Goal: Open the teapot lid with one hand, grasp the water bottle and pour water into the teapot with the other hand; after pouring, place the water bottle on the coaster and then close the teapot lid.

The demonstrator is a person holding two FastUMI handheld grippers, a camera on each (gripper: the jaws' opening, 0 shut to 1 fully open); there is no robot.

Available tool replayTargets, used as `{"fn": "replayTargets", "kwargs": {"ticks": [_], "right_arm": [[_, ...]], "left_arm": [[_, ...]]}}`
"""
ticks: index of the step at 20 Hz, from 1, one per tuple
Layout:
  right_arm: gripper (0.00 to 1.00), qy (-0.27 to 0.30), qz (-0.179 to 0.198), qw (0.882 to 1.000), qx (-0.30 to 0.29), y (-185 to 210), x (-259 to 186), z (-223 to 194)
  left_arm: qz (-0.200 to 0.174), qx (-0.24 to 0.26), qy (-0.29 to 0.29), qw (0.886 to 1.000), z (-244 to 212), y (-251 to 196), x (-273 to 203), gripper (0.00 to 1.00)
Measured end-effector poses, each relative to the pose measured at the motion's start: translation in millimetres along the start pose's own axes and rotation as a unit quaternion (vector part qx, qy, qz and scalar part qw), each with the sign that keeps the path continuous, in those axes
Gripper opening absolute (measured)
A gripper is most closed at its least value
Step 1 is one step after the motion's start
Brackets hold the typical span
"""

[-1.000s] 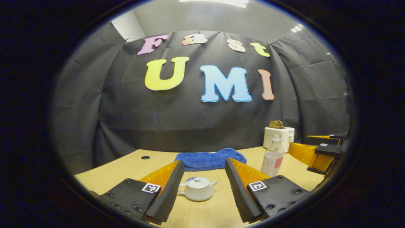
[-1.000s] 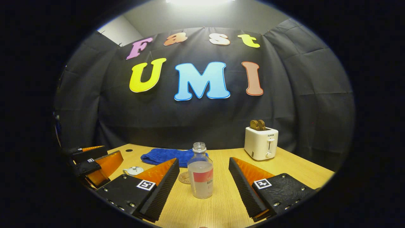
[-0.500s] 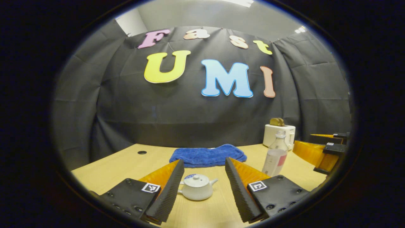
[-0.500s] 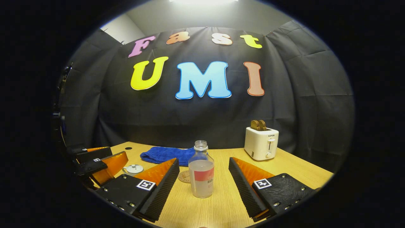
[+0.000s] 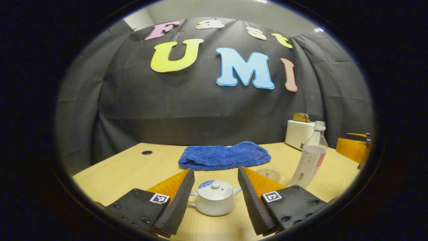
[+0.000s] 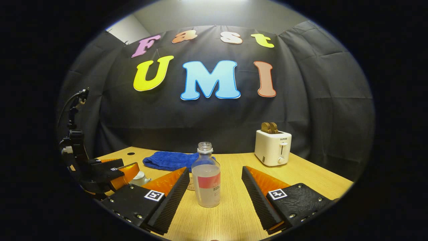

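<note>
A small white teapot [image 5: 214, 201] with its lid [image 5: 214, 189] on stands on the wooden table, between the fingers of my open left gripper [image 5: 214, 190], which do not touch it. The clear uncapped water bottle [image 6: 206, 175], partly filled, stands upright just ahead of my open right gripper [image 6: 215, 189]. That bottle [image 5: 309, 156] also shows right of the teapot in the left gripper view. A round brown coaster [image 5: 268, 174] lies between teapot and bottle. The left gripper [image 6: 110, 172] appears at the left in the right gripper view, over the teapot [image 6: 138, 178].
A folded blue towel [image 5: 224, 156] lies behind the teapot. A white toaster [image 6: 273, 147] with brown slices stands at the back right. A small round hole [image 5: 146, 152] sits in the tabletop at the far left. Black cloth walls the booth behind the table.
My left gripper has moved forward toward the teapot, which now sits larger and deeper between its fingers. The right gripper has crept slightly closer to the bottle. Both remain open.
</note>
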State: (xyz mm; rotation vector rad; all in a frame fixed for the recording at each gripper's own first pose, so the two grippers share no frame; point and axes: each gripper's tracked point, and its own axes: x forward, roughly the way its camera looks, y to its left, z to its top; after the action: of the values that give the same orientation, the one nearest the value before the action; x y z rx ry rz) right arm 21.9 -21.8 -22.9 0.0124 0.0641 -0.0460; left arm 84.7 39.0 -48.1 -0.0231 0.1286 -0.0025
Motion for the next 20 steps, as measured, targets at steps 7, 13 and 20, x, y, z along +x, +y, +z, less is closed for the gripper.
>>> {"fn": "replayTargets", "kwargs": {"ticks": [7,13,20], "right_arm": [[0.97,0.013,-0.012,1.0,0.018,-11.4,2.3,-10.0],[0.97,0.018,-0.018,0.999,0.024,-17.2,3.7,-13.7],[0.97,0.025,-0.023,0.999,0.032,-20.8,4.3,-19.4]], "left_arm": [[-0.004,-0.009,0.024,1.0,-14.2,1.0,19.8,0.81],[-0.004,-0.002,0.04,0.999,-24.6,0.8,23.2,0.64],[-0.01,0.004,0.054,0.998,-20.8,3.8,27.4,0.41]]}}
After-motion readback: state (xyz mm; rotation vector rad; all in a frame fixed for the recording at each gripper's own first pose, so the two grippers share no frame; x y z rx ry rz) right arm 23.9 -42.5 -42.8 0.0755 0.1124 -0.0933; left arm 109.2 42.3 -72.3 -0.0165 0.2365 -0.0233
